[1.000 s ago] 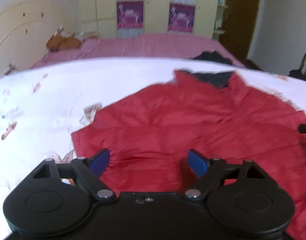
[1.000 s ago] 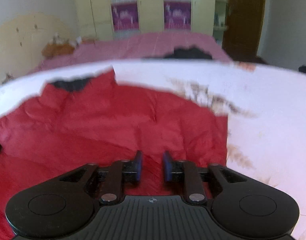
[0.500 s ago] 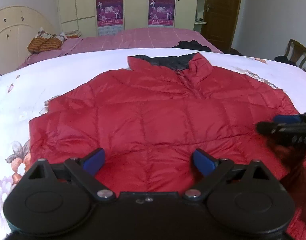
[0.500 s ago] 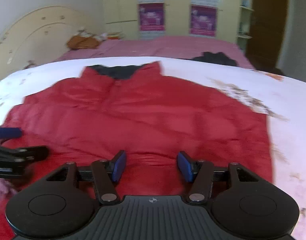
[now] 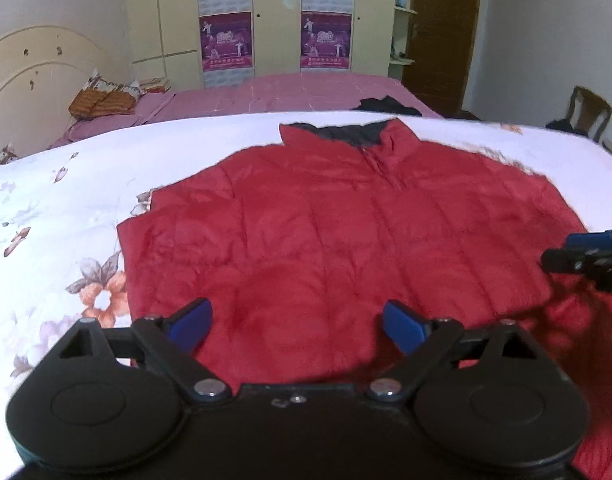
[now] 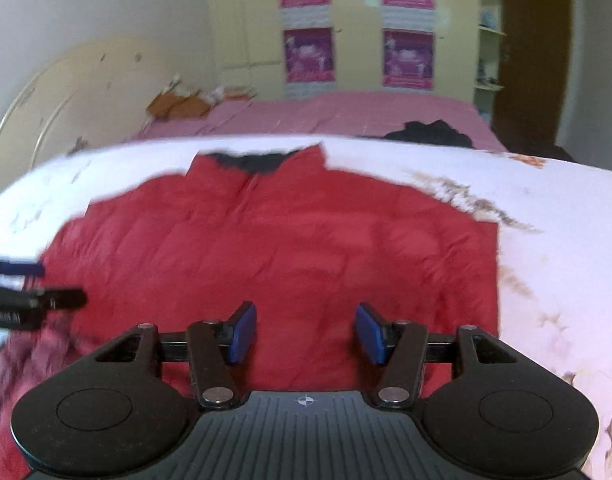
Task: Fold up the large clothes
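Note:
A red quilted jacket (image 5: 346, 232) with a dark inner collar (image 5: 346, 134) lies spread flat, front up, on a white floral bedsheet (image 5: 66, 208). It also shows in the right wrist view (image 6: 290, 248). My left gripper (image 5: 298, 326) is open and empty above the jacket's near hem, toward its left side. My right gripper (image 6: 304, 332) is open and empty above the hem toward the jacket's right side. Each gripper shows at the edge of the other's view: the right one (image 5: 586, 258) and the left one (image 6: 22, 292).
A second bed with a pink cover (image 5: 286, 92) stands behind, with a dark garment (image 5: 386, 106) and an orange pillow (image 5: 102, 102) on it. A wardrobe with purple posters (image 5: 274, 40), a brown door (image 5: 442, 32) and a wooden chair (image 5: 588, 110) stand beyond.
My right gripper opened from nearly shut to wide. Both grippers swung toward the jacket's middle, then drew back slightly. The jacket lies still.

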Motion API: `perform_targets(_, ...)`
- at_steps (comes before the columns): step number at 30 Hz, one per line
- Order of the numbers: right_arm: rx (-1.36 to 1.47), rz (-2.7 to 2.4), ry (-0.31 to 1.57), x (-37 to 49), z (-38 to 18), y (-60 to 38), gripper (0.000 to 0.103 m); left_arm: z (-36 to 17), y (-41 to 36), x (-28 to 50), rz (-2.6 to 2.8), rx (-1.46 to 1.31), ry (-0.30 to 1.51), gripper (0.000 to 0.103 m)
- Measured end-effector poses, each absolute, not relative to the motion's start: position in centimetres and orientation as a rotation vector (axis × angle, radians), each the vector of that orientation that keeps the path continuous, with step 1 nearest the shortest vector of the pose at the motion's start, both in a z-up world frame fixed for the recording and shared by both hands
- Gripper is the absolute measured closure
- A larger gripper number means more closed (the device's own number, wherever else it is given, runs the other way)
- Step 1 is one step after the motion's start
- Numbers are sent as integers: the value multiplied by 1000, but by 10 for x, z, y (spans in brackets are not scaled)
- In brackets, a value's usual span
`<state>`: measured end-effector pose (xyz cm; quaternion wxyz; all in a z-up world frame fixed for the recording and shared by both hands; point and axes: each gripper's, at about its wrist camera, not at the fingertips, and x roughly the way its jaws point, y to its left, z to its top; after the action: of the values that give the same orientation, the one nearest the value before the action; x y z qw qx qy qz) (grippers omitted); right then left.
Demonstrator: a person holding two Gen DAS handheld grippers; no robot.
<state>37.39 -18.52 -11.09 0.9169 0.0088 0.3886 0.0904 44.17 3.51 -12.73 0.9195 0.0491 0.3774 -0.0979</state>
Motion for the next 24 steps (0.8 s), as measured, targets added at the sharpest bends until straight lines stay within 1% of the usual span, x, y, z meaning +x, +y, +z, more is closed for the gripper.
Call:
perform_targets(3,40,92,843,379,-133,-192,48,-144,41,446,-189,90,826,8)
perform_targets(4,54,77,834,380,-135,-195,48,-146,44,447,-190,80,827,6)
perform_targets(7,-19,18,796,378,-132,-191,47,-145,51,445,-199,71,827,7)
perform_targets(11,172,43,806,360,-111,-212,47,-139,63,433,-210,54,824,7)
perform_targets(15,258,55,820,322,-95,-239,47,-137,81,406,-183,76,834,6)
perform_targets(17,262,50,837,302,-92,-252,47,-136,98,386,-156,66,835,13)
perform_targets(19,270,33,856,282,-92,-267,47,-136,117,367,-127,36,857,28)
perform_targets(21,295,21,872,263,-94,-285,47,-139,132,346,-106,4,883,30)
perform_targets(24,349,-1,897,229,-98,-314,47,-141,149,309,-102,-71,911,29)
